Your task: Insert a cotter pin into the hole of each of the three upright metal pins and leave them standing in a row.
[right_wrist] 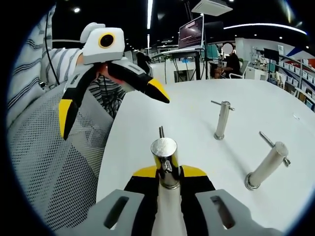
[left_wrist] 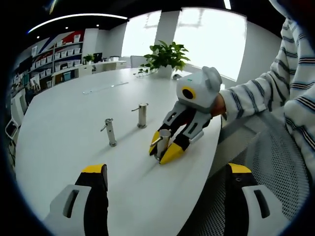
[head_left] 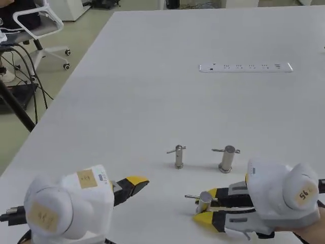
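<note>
**Near the table edge, a third short silver metal pin (head_left: 205, 198) held out of the row**

Low on that pin's shank, the yellow-tipped jaws of the right gripper (right_wrist: 170, 173) are clamped tight. Its long axis is upright, flat head up. A thin wire cotter pin (head_left: 192, 196) already crosses it just under the head. Whether its foot touches the white tabletop (head_left: 152, 101) I cannot tell.

Beyond the jaws stand the left-hand standing pin (head_left: 179, 156) and the right-hand standing pin (head_left: 227, 159), both upright, side by side, each with a cotter through it. The held pin is nearer the person than that pair, roughly opposite the gap between them. My judgement is that it must go away from the person and sideways to one end of the line, kept vertical.

The left gripper (right_wrist: 112, 102) hovers farther off to the left, jaws wide apart and empty.
</note>
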### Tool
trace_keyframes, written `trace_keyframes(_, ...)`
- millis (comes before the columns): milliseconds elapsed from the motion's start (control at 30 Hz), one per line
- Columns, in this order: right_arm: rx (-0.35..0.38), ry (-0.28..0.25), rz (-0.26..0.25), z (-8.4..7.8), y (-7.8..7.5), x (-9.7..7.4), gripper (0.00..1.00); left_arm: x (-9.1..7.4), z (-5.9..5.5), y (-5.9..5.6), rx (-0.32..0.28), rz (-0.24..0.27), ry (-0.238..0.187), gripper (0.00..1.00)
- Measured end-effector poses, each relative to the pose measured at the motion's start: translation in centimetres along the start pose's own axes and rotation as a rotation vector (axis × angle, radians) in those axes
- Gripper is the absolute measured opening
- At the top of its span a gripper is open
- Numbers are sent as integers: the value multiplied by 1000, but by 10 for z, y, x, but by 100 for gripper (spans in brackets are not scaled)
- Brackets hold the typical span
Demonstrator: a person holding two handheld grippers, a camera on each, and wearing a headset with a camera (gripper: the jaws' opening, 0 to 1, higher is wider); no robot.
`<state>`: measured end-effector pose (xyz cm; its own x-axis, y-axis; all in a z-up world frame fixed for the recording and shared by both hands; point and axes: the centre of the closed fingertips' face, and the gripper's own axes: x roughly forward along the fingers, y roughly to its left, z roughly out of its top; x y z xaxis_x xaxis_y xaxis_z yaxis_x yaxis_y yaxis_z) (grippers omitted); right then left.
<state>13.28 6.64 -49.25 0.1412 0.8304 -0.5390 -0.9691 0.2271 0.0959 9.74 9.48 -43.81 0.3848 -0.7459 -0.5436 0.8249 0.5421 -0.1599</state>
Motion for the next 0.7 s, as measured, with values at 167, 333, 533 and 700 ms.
trace_keyframes(167,23,-29,14,1,1,0,11,-4,3,1,-76,5,-48,99)
trace_keyframes(333,-64,-2,21,2,2,-1,9,-4,1,3,-89,20,-49,99)
trace_keyframes(533,-150,33,5,2,3,-2,9,-5,0,3,-102,30,-48,99)
trace_keyframes(700,-172,45,23,0,9,-8,8,-5,1,5,-111,38,-46,99)
